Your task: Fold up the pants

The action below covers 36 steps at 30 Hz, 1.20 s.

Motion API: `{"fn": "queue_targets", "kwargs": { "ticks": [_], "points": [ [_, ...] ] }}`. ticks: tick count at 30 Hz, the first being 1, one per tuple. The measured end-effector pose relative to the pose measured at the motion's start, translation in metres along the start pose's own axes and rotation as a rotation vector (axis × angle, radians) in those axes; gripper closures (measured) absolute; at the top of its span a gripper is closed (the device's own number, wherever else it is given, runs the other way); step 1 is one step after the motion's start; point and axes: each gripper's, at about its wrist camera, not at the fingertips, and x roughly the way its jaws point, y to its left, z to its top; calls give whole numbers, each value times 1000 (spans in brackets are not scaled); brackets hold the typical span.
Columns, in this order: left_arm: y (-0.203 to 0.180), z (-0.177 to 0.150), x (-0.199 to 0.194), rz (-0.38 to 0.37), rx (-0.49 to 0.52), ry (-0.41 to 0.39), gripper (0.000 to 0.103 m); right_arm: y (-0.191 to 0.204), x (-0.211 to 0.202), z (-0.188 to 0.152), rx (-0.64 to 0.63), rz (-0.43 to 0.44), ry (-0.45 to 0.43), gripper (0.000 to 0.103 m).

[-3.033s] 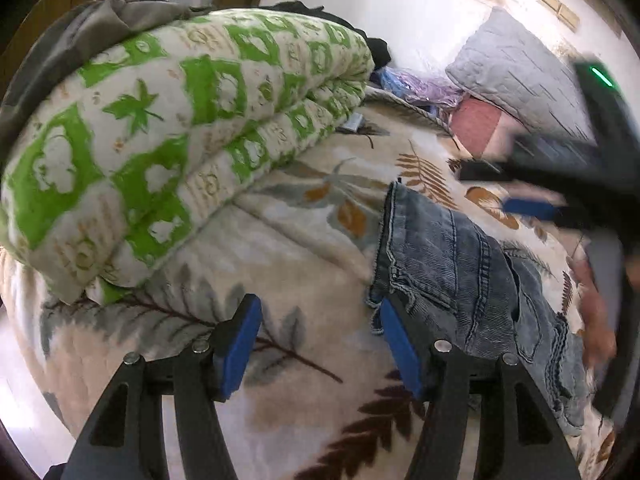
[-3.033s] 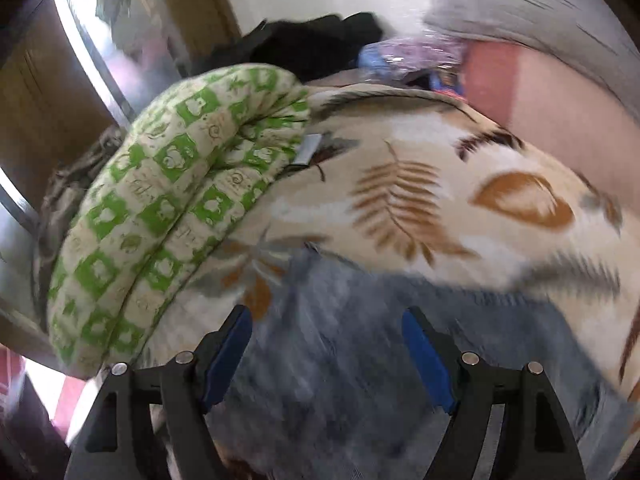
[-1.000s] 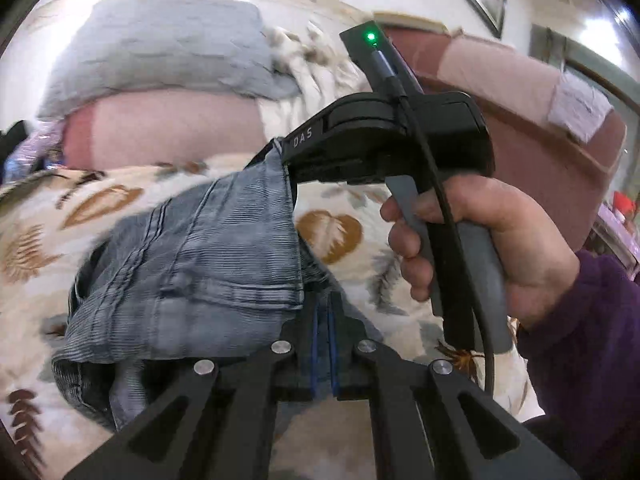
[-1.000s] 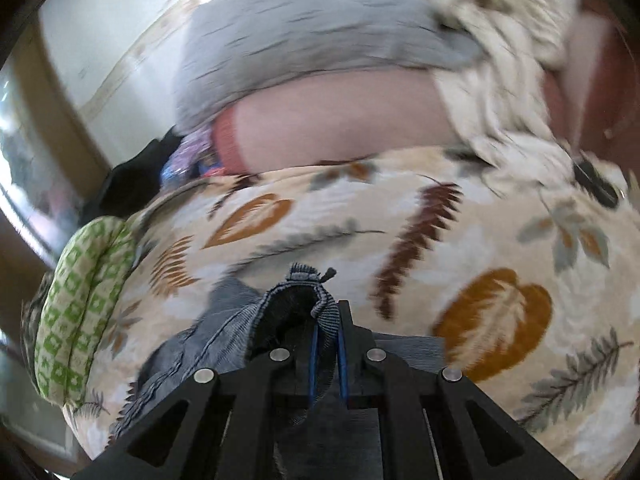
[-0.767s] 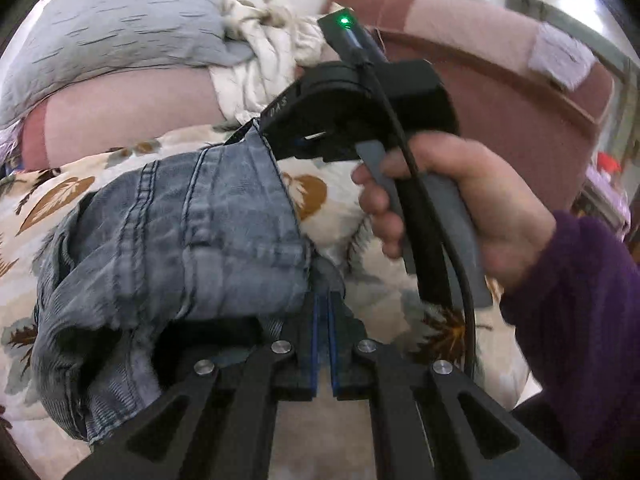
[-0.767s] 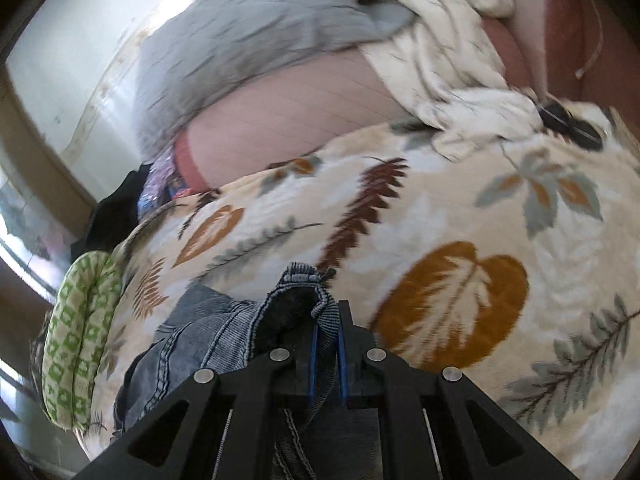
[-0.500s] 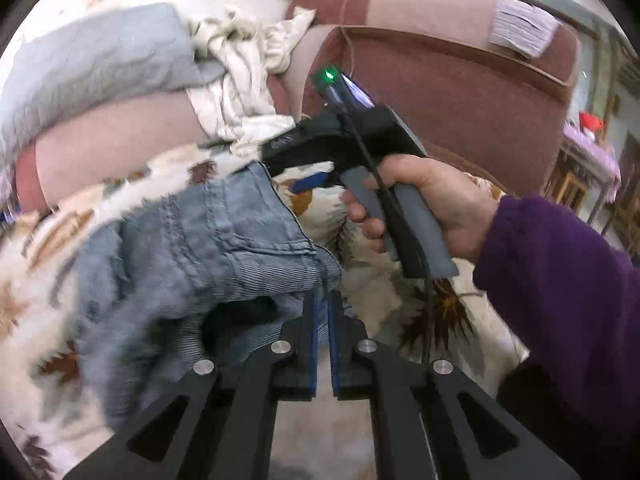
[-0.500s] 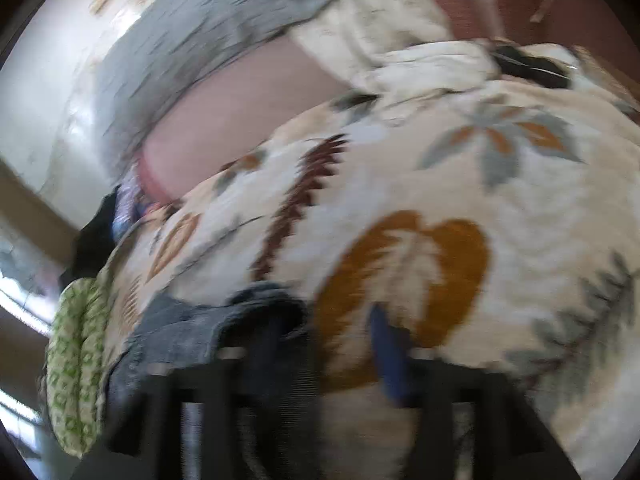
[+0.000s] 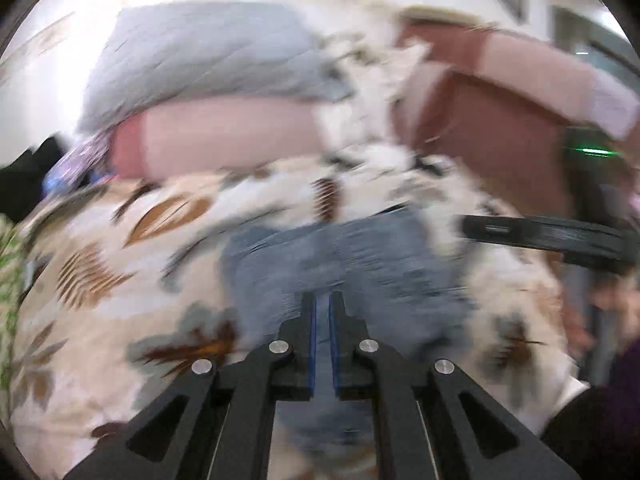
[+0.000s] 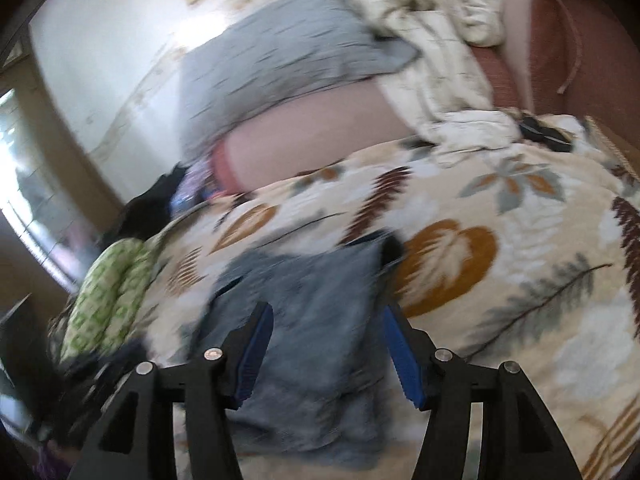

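Right wrist: grey pillow (image 10: pixel 280 44), green quilt (image 10: pixel 108 296) flank pants (image 10: pixel 316 320).

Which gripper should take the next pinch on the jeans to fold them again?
Right, probably. The right gripper is open with the jeans lying between its fingers; the left gripper is nearly shut, apparently gripping nothing.

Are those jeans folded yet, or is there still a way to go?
Partly. The jeans lie doubled over on the leaf-print blanket, so one fold looks made. The right gripper is open above them; the left gripper is nearly shut over the denim, though blur hides any pinch. Tidying and probably another fold remain.
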Motion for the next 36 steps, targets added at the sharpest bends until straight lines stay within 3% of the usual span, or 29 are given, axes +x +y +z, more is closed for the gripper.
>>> {"fn": "queue_targets", "kwargs": {
  "ticks": [4, 7, 11, 14, 16, 22, 28, 31, 33, 36],
  "points": [
    [15, -9, 24, 39, -61, 96, 98, 38, 13, -11, -81, 17, 30, 42],
    [1, -20, 32, 55, 6, 148, 98, 53, 27, -15, -108, 22, 48, 42],
    [-21, -36, 33, 80, 121, 179, 98, 63, 50, -30, -196, -31, 174, 42],
    [-29, -43, 37, 84, 182, 213, 98, 63, 61, -49, -292, -85, 285, 42],
    [-28, -44, 40, 70, 183, 234, 97, 53, 66, -58, -281, -90, 344, 42],
    [-22, -47, 46, 39, 165, 264, 97, 27, 68, -70, -270, -59, 423, 42],
    [-35, -55, 52, 83, 234, 253, 97, 26, 71, -70, -304, -60, 430, 42],
    [-24, -44, 45, 48, 150, 246, 97, 18, 62, -58, -233, -6, 420, 42],
    [-15, -33, 35, 18, 99, 224, 97, 7, 49, -41, -122, 70, 376, 41],
    [-11, -14, 10, -14, 87, 109, 97, -3, 29, -18, -10, 166, 256, 40]
  ]
}}
